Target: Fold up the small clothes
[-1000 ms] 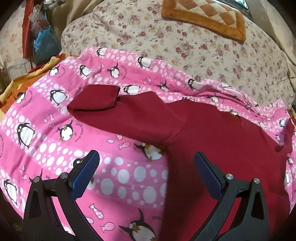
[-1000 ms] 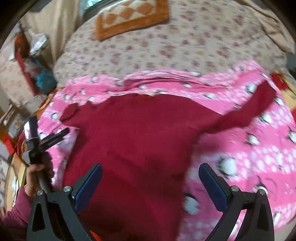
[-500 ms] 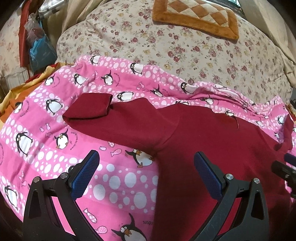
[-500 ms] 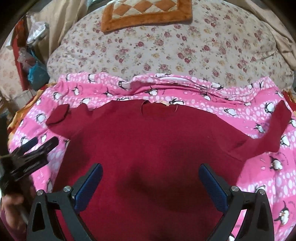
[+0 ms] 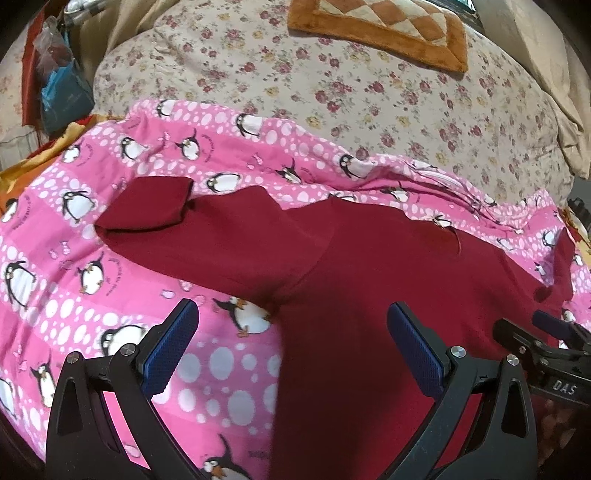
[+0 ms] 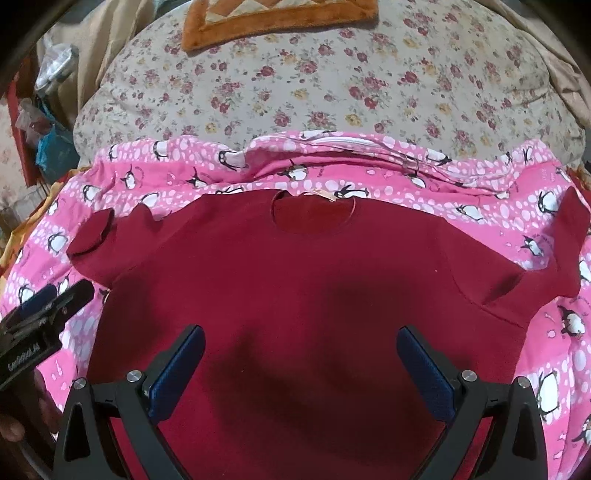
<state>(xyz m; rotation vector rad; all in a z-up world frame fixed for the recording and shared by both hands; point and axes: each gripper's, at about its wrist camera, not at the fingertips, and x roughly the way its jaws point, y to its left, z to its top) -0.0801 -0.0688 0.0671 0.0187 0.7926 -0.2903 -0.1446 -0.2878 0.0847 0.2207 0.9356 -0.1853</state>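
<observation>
Left tool (image 5: 291, 347): blue ribbed pads spread wide apart, nothing between them; it hangs over the near left hem area of the shirt, one finger above pink blanket, the other above red cloth. Right tool (image 6: 301, 373): likewise released, pads wide, poised over the shirt's lower middle, gripping nothing. Each tool shows at the edge of the other's view.

Dark red shirt (image 6: 295, 280): soft, matte knit, lying flat and face-up across the pink blanket, hem toward the near edge of the bed, round neckline (image 6: 314, 218) toward the far side with a pale label at the collar. Left sleeve (image 5: 207, 240) stretched outward, its cuff end (image 5: 147, 208) doubled back on itself. Right sleeve (image 6: 561, 251) angled out toward the right edge, slightly creased at the armpit.

Pink blanket (image 5: 92, 266): penguin and white-spot print, rumpled along its far border. Beyond it, a puffy floral quilt (image 6: 332, 85), cream with small red roses. Farthest: an orange-bordered, diamond-patterned cushion (image 5: 388, 29), plush-looking.
</observation>
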